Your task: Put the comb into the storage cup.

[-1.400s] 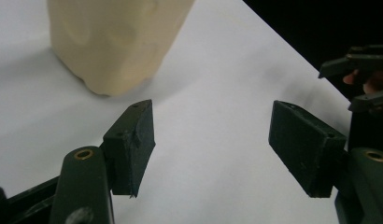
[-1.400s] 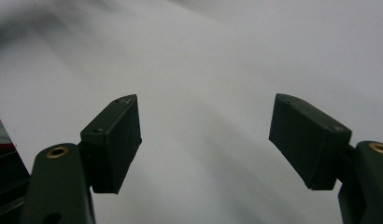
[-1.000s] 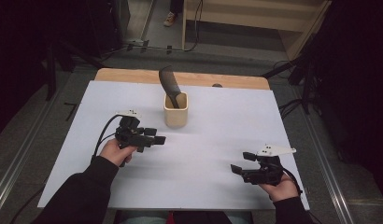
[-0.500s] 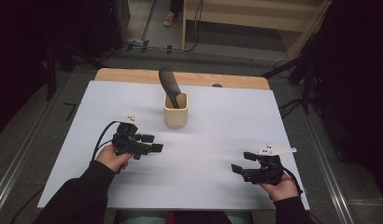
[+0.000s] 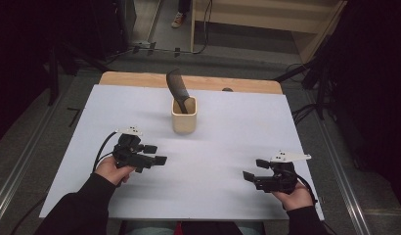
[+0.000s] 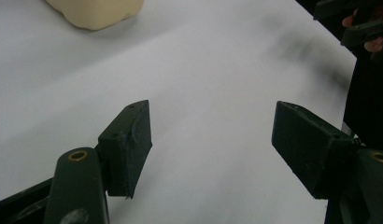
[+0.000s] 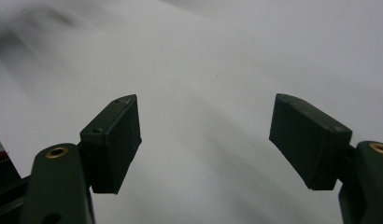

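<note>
Since a second ago your left hand has drawn back from the cup toward your side of the table, while your right hand has stayed where it was. Your left gripper (image 5: 157, 154) now sits low over the white table sheet (image 5: 228, 142), and its jaws have just been opening a little further — the left gripper view shows them spread wide with nothing but bare sheet between them. Your right gripper (image 5: 248, 171) rests near the right front corner, its jaws likewise standing apart and empty in the right gripper view.

Everything the work concerns is in the middle of the table, toward its far edge: a beige square cup (image 5: 184, 119) standing upright, with a dark comb-like tool (image 5: 176, 88) stuck in it. That tool's long axis rises out of the cup and leans away from you and slightly to your left, its broad curved end uppermost.

From your left gripper the cup lies forward and to the right, near but clearly apart; the cup's lower corner (image 6: 94, 11) shows at the top of the left gripper view. From your right gripper it lies forward and well off to the left. So your left hand is the nearer one — by my judgement a fresh reach would come most easily from that side, meeting the tool across its leaning shaft above the cup's rim.
</note>
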Demonstrator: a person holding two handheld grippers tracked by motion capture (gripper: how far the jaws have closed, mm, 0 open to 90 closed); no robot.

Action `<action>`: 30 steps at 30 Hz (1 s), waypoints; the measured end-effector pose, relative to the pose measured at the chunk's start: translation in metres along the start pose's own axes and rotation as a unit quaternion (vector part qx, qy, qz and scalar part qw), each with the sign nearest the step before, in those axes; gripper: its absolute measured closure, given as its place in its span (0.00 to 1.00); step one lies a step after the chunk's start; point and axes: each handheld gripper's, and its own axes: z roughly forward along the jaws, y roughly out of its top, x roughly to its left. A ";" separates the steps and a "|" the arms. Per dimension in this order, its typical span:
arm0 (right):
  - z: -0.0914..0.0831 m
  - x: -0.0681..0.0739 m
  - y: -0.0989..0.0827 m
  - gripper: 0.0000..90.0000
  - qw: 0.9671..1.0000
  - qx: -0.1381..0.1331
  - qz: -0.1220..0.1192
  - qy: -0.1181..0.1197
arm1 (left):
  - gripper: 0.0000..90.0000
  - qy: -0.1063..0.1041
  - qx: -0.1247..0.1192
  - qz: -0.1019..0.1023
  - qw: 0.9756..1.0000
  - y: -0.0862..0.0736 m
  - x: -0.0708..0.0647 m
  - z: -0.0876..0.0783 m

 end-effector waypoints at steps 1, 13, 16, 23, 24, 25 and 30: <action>0.000 0.000 0.000 0.25 1.000 -0.001 0.002 0.000 | 0.33 0.003 0.003 0.003 1.000 -0.002 -0.001 -0.001; 0.000 -0.003 -0.001 0.25 1.000 0.002 0.007 -0.004 | 0.33 0.014 0.002 0.011 1.000 -0.015 -0.005 -0.009; 0.000 -0.003 -0.001 0.25 1.000 0.002 0.010 -0.005 | 0.33 0.018 0.002 0.014 1.000 -0.018 -0.006 -0.012; 0.001 -0.004 -0.002 0.25 1.000 0.003 0.016 -0.008 | 0.32 0.027 0.001 0.019 0.999 -0.025 -0.007 -0.016; 0.001 -0.005 -0.002 0.25 1.000 0.004 0.016 -0.008 | 0.33 0.028 0.002 0.021 0.999 -0.026 -0.007 -0.016; 0.001 -0.005 -0.002 0.25 1.000 0.003 0.015 -0.009 | 0.33 0.032 0.002 0.022 0.999 -0.027 -0.007 -0.018; 0.001 -0.006 -0.003 0.25 1.000 0.003 0.016 -0.010 | 0.32 0.038 -0.001 0.022 0.999 -0.031 -0.008 -0.022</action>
